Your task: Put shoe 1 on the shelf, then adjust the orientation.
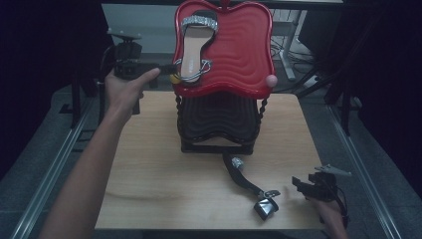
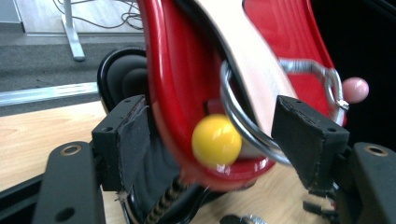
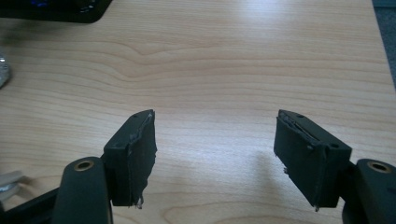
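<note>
While the person's left hand [image 1: 124, 89] is reaching toward the far left of the table [image 1: 164, 189], the left gripper [image 1: 166, 67] is sitting at the near-left edge of the red tray [image 1: 244, 50], which forms the upper tier of a two-level stand. Its jaws are standing wide apart in the left gripper view, straddling the tray's rim, a yellow ball [image 2: 216, 140] fixed on that rim and the silver strap loop [image 2: 243, 126] at the heel end of the sandal [image 1: 195, 47], without closing on any of them. That sandal is lying in the left half of the tray, its glittering strap toward the far side. A black tray [image 1: 219, 119] is making up the lower tier. Another sandal [image 1: 249, 186] is lying on the table near the stand. Near the right corner, the right gripper [image 1: 303, 185] is hovering low over bare wood, its jaws spread wide and holding nothing.
</note>
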A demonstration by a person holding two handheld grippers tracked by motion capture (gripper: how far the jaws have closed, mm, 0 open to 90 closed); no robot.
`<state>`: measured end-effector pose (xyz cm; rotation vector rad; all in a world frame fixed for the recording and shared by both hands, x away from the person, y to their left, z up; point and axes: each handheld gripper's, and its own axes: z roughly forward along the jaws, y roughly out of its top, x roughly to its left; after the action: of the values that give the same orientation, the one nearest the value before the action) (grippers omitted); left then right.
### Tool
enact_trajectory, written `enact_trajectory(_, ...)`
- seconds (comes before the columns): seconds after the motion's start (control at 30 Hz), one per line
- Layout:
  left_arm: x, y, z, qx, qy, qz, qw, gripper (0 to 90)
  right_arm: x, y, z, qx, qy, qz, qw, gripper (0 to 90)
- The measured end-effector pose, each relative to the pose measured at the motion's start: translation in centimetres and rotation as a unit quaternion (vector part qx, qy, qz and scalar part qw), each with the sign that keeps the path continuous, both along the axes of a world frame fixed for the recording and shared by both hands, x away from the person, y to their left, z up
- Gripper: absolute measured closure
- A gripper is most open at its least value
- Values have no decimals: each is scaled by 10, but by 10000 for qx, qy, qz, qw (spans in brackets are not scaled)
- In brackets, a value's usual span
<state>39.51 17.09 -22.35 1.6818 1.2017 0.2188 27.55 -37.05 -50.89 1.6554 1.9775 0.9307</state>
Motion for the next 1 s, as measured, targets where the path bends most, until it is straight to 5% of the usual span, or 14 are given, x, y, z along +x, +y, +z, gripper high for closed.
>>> enact_trajectory(0.3,-4,13,-15,-130,83,29,9999,291,-1,7,8,56,-94,270,9996,399)
enact_trajectory(0.5,-8,18,-12,-131,-21,94,9999,295,-1,8,20,293,-231,587,9976,552)
enact_trajectory(0.67,-13,23,-12,-119,-61,118,9998,296,-2,15,30,241,-279,904,9952,700)
enact_trajectory(1.0,-20,36,-18,-84,-14,187,9998,304,-6,45,46,18,-72,1741,9847,888)
